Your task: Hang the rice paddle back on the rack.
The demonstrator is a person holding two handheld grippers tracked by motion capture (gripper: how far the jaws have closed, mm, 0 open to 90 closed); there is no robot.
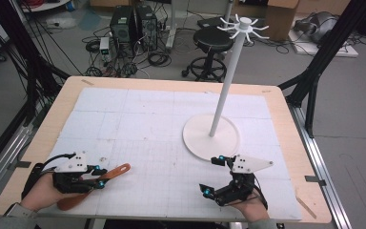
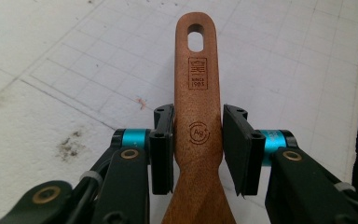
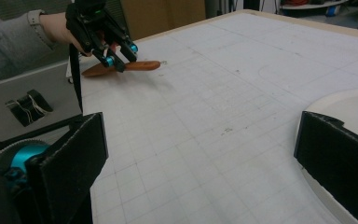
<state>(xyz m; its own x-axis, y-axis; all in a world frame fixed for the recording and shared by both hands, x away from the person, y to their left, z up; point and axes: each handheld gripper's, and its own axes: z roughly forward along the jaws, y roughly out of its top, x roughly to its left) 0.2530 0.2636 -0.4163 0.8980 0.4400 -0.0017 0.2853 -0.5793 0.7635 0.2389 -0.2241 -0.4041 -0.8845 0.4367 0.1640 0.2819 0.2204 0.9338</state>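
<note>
From the high view, a wooden spatula (image 1: 95,186) lies at the counter's (image 1: 33,143) near-left corner, the left gripper (image 1: 96,176) around its handle; the right gripper (image 1: 212,175) hangs spread and empty beside the white hook stand (image 1: 211,136). The left gripper view shows both pads touching the neck: stiff, light, smooth wood, likely best held there. In the right gripper view, the jaws gape wide.

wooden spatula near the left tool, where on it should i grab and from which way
Grip the brown wooden spatula on its flat handle, at the narrow neck below the hanging hole, coming in along its length from the blade end with one jaw on each edge. The left tool already straddles it there; the jaws look nearly closed on it.
</note>
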